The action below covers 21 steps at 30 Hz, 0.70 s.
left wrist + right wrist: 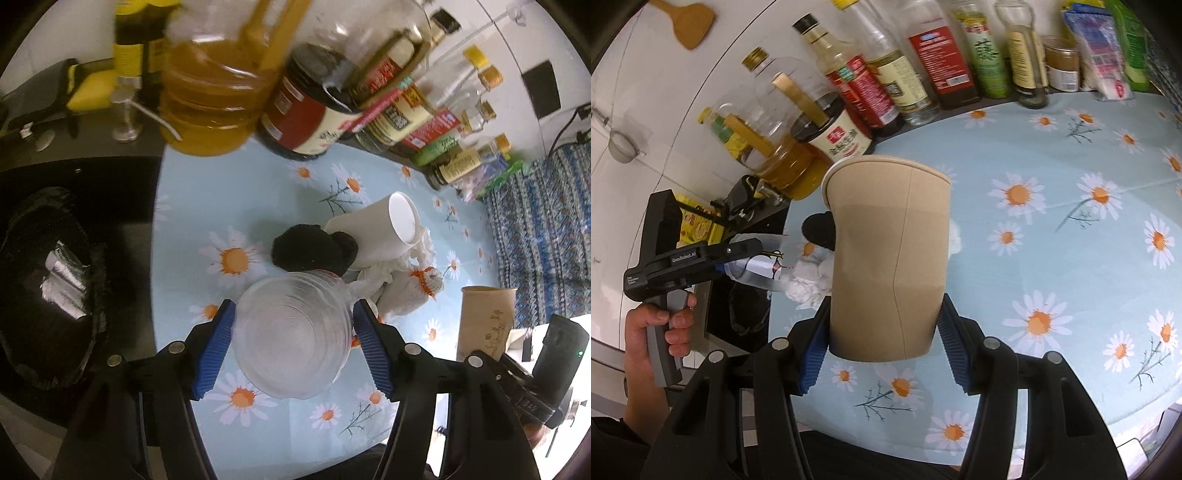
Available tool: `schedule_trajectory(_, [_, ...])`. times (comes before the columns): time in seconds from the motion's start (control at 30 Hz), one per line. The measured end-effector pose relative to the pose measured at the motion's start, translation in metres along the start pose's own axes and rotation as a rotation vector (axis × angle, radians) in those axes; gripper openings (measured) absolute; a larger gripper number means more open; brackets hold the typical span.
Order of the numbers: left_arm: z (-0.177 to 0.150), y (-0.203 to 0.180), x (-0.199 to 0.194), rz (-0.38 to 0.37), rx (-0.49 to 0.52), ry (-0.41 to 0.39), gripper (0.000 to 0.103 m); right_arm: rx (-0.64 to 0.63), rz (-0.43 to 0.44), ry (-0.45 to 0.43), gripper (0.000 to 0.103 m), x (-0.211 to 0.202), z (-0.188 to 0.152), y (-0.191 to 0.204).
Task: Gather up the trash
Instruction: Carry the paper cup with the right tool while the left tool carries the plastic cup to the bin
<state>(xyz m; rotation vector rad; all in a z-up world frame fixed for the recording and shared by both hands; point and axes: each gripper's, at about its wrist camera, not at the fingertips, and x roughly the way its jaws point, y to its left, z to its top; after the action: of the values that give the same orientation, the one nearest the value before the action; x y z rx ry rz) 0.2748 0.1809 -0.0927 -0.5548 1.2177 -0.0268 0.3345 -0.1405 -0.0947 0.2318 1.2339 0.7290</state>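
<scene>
Open daisy-print tabletop (1052,240) right; condiment bottles (923,74) wall off back; white cup (384,229), gloves (406,288) clutter middle.

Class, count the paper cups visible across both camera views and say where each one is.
2. A brown paper cup is gripped in the right tool; a white paper cup lies on its side on the daisy tablecloth, beside crumpled tissues. Others may be hidden.

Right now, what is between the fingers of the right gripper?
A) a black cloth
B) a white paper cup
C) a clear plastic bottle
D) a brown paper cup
D: in the right wrist view, the right gripper has its blue pads pressed on the sides of the brown paper cup.
</scene>
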Motion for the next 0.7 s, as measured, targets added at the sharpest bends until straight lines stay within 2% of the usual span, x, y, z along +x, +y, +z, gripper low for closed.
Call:
schedule_trajectory(0.43, [-0.020,0.046,-0.047,-0.007,-0.103,-0.100,0.063,-0.124,0.047,0.057,0.056,0.031,0.006,0.054])
schedule_trajectory(0.7, [-0.043,0.102,-0.078,0.004,-0.193,-0.147,0.063,-0.214,0.082,0.100,0.056,0.061,0.001,0.111])
